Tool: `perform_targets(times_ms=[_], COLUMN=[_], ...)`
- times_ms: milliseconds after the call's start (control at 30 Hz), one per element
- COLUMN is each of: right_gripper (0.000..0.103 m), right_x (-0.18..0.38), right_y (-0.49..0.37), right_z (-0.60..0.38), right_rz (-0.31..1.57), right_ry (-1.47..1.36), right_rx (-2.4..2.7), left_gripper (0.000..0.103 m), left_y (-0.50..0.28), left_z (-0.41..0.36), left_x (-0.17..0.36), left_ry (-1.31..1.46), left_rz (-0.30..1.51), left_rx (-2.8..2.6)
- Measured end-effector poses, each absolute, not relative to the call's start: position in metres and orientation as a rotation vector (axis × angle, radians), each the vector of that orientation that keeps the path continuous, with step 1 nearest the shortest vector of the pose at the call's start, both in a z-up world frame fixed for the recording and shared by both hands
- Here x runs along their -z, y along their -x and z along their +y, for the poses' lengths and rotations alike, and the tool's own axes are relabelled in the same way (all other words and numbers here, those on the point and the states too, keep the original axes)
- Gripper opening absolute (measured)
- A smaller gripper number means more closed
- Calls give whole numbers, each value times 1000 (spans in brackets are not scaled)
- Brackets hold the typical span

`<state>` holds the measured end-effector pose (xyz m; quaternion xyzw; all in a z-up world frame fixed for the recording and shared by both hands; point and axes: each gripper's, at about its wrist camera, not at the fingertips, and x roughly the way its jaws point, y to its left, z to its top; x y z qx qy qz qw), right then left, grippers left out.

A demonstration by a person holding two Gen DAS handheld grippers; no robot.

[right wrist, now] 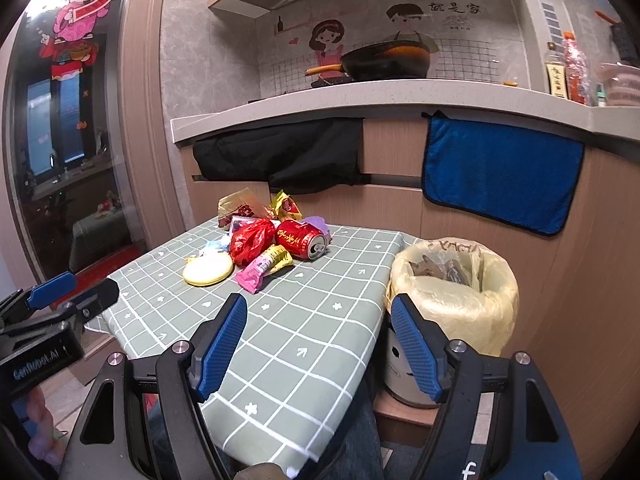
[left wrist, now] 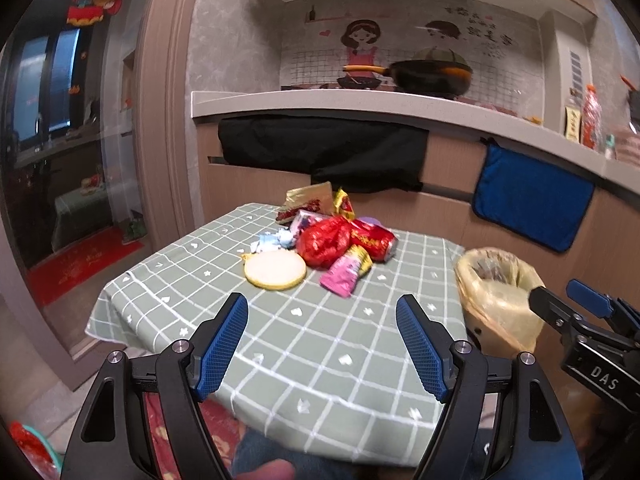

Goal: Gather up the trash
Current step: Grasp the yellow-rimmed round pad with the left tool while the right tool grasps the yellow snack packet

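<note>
Two pairs of tongs hang released above the near edge of the desk (left wrist: pixel 304 344), each with its blue pads spread wide and nothing between them: the left tongs (left wrist: pixel 322 346) fill the bottom of the left wrist view, the right tongs (right wrist: pixel 318 344) the bottom of the right wrist view. Trash lies heaped at the centre of both frames, on the far part of the green checked cloth: a red can (right wrist: pixel 301 244) on its side, a crumpled red bag (right wrist: pixel 250 240) touching it, a pink wrapper (right wrist: pixel 256 274) just in front, a round yellow lid (right wrist: pixel 208 270) to the left of that, and gold snack packets (right wrist: pixel 240 210) at the back. At the right of the frame, beside the desk's edge, stands a bin (right wrist: pixel 456 300) lined with a yellowish bag. A blue towel (right wrist: pixel 500 176) hangs at upper right.
</note>
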<state>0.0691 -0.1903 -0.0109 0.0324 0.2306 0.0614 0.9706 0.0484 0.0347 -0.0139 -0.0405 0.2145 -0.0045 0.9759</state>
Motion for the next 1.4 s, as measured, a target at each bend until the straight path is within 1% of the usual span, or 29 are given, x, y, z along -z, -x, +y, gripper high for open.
perform_targets(times_ms=[133, 233, 333, 567, 633, 700, 767, 833, 900, 1000, 1100, 1200, 1333, 1367, 1400], right_gripper=[72, 72, 72, 72, 72, 72, 72, 72, 72, 72, 72, 72, 72, 72, 72], right_x=[3, 2, 7, 43, 52, 59, 64, 65, 65, 69, 76, 84, 89, 89, 90], right_y=[-100, -135, -168, -245, -261, -274, -286, -296, -304, -317, -324, -330, -331, -331, -330], right_z=[-182, -176, -173, -142, -135, -131, -128, -126, -124, -120, -114, -111, -113, -115, -116], right_rz=[461, 467, 484, 613, 626, 644, 657, 656, 660, 673, 679, 702, 715, 716, 718], right_ry=[-25, -25, -33, 24, 42, 41, 38, 46, 50, 50, 65, 73, 78, 81, 82], right_rx=[-136, -146, -151, -185, -188, -196, -207, -213, -227, -249, -255, -271, -286, -284, -281], left_gripper=[76, 76, 76, 73, 71, 66, 63, 59, 59, 59, 59, 59, 58, 57, 52], left_y=[-83, -114, -149, -245, -273, -301, -325, -338, -347, -349, -357, -381, -413, -420, -426], left_z=[75, 97, 108, 128, 136, 147, 158, 166, 168, 152, 125, 102, 80, 78, 78], left_x=[18, 31, 49, 84, 94, 105, 114, 115, 106, 75, 50, 45, 59, 61, 64], left_ry=[188, 234, 247, 282, 295, 321, 349, 376, 395, 328, 175, 17, -178, -186, -169], left_rz=[403, 420, 481, 636, 682, 738, 778, 794, 763, 616, 499, 494, 524, 550, 574], left_rx=[22, 3, 17, 70, 67, 55, 45, 57, 103, 208, 275, 314, 279, 272, 274])
